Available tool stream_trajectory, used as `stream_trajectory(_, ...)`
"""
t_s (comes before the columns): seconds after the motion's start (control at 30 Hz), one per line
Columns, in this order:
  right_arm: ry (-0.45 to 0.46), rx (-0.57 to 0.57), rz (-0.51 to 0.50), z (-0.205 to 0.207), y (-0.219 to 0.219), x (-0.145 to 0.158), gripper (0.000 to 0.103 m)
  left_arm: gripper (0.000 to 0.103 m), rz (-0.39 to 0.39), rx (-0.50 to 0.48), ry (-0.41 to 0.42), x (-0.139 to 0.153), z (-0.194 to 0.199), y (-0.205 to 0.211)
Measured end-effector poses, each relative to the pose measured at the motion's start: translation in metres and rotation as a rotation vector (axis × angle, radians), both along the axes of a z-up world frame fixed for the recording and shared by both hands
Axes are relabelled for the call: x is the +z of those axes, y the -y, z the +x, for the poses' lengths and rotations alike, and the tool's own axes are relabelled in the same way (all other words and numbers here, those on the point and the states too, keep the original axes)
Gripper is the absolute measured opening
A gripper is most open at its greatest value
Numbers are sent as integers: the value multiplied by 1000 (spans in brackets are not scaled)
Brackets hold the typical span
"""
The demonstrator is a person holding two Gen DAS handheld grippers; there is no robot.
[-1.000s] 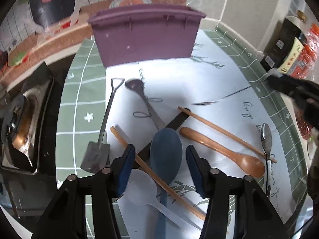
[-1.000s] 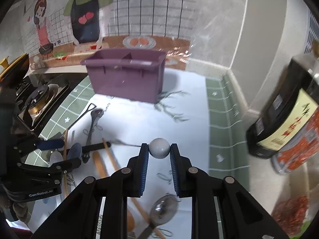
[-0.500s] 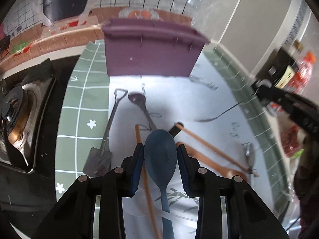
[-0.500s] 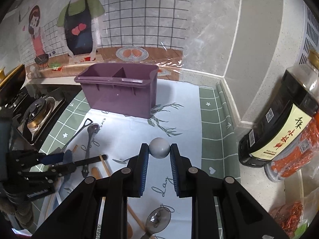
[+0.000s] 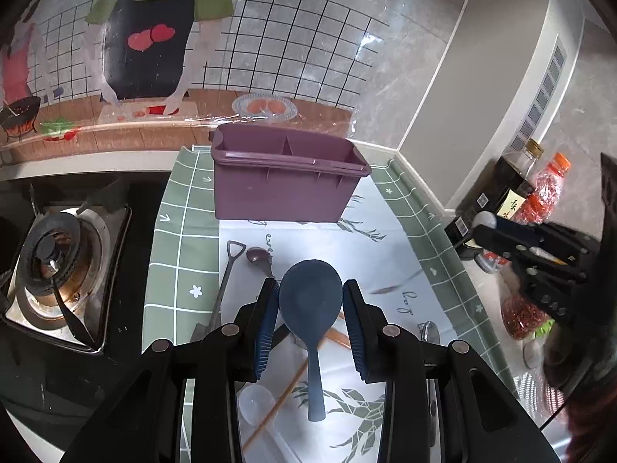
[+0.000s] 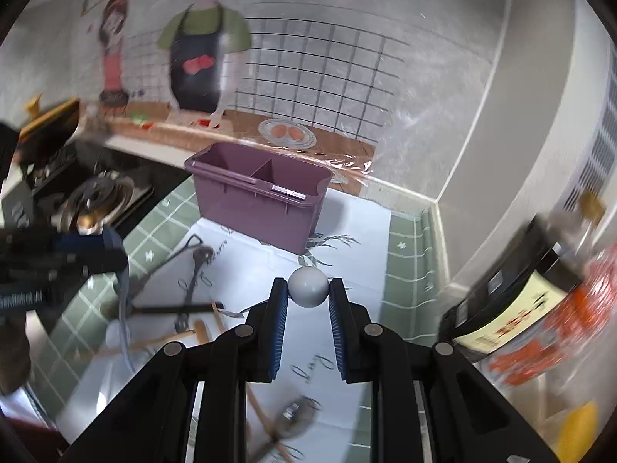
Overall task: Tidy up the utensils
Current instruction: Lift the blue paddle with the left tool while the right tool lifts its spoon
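Observation:
My left gripper (image 5: 310, 297) is shut on the bowl of a dark blue rice paddle (image 5: 311, 301), held above the mat with its handle hanging toward me. My right gripper (image 6: 307, 291) is shut on the white ball end (image 6: 307, 286) of a metal fork; the fork's tines (image 5: 393, 284) hang over the mat in the left wrist view. The purple two-compartment utensil bin (image 5: 285, 181) stands at the back of the mat, also in the right wrist view (image 6: 258, 208). A shovel-shaped spoon (image 5: 223, 289), a metal spoon (image 5: 260, 260), wooden chopsticks (image 5: 285, 393) and a clear plastic spoon (image 5: 256, 405) lie on the mat.
A gas stove (image 5: 54, 270) sits left of the mat. Sauce bottles (image 5: 497, 193) and a red-filled bottle (image 5: 547, 189) stand at the right against the wall. A metal spoon (image 5: 430, 332) lies at the mat's right. The tiled wall is behind the bin.
My left gripper closed on the blue rice paddle and lifted it off the mat. My right gripper rose and moved back with the fork.

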State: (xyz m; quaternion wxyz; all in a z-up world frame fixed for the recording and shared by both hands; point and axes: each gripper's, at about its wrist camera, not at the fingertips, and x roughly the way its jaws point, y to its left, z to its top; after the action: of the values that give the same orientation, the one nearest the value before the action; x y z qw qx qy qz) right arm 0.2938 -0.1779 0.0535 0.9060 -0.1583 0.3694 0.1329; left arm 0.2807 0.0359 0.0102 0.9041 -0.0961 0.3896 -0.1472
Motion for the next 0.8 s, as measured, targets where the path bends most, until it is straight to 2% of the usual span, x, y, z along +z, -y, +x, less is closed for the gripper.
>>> stream_trajectory(0.13, -29, 67, -147, -9, -5, 3, 20, 35, -18, 14, 1, -2, -2, -3)
stream_trajectory(0.27, -61, 87, -184, -7, -9, -12, 20, 35, -35, 26, -18, -7, -3, -6)
stream_trajectory(0.47, -107, 65, -80, 10, -13, -38, 20, 35, -35, 48, -43, -14, -2, -13)
stream_trajectory(0.8, -144, 15, 147, 29, -18, -57, 20, 35, -39, 66, -77, -25, 0, -21)
